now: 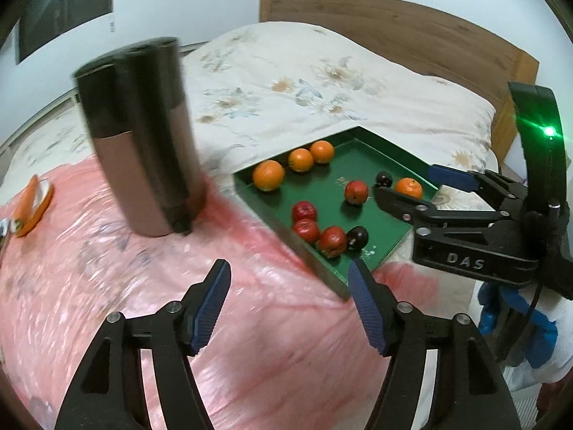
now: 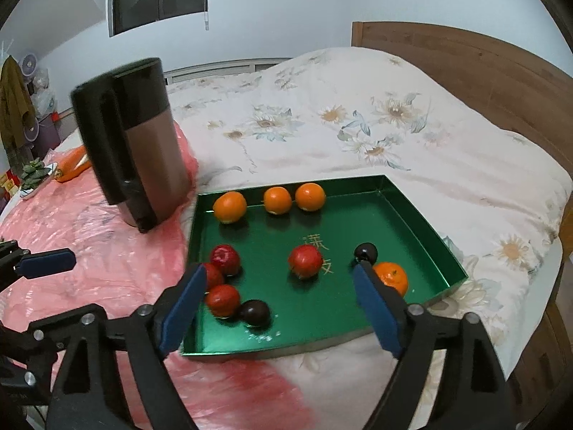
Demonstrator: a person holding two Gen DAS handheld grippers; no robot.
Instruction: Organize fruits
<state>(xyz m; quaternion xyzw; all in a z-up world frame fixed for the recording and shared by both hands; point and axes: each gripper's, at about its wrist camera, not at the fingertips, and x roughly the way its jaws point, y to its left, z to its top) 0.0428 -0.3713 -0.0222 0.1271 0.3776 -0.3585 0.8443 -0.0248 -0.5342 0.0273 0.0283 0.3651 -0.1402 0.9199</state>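
The right gripper [image 2: 277,302] hangs spread wide and empty over the near edge of the green tray [image 2: 422,222], which lies on the bed [image 2: 358,114]. The left gripper [image 1: 288,304] is likewise wide apart, holding nothing, above the pink plastic sheet [image 1: 107,286] beside the tray. Inside are three oranges [image 2: 275,199] along the far wall, a fourth orange [image 2: 392,277] next to a dark plum [image 2: 366,252], four red apples [image 2: 305,261] and another plum [image 2: 255,312]. A brown flask [image 2: 143,143] stands left of the tray.

glossy green tray [image 2: 412,211] looking metallic, crinkly pink plastic sheet [image 1: 107,286] shining, floral quilt [image 2: 358,118] looking soft cloth, wooden headboard [image 2: 465,61] showing grain
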